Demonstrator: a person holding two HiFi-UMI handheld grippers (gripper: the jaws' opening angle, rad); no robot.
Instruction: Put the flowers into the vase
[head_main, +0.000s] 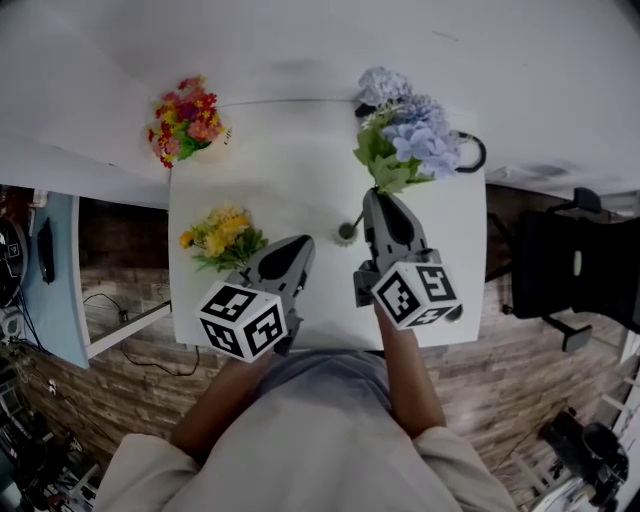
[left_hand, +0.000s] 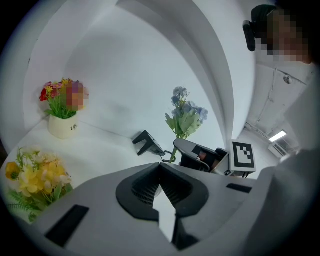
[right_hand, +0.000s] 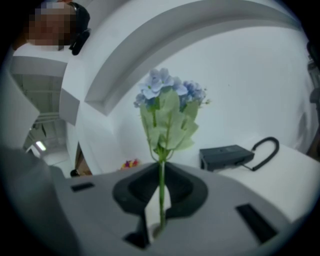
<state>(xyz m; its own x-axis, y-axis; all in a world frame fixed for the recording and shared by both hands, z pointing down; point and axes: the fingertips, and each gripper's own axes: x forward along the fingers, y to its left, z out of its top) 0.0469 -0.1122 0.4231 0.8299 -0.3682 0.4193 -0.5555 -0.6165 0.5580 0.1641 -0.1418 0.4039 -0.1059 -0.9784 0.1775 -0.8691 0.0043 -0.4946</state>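
Right hand-held gripper (right_hand: 161, 197) is clamped on the blue flower (right_hand: 167, 100) stem. It's upright, and the bottom tip looks to be right at the mouth of the little vase (head_main: 346, 232) below, so straight down should do it. Left hand-held gripper (left_hand: 160, 180) is closed on nothing, sitting off to the side.

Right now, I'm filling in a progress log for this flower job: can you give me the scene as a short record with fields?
Left gripper: shut, empty, next to the yellow flowers on the table.
Right gripper: shut on the stem of the blue flowers, held upright.
Red flowers: in a white pot, far left corner.
Vase: probably the small round thing below the stem; too small to confirm.
Black box: with cable, far right edge.
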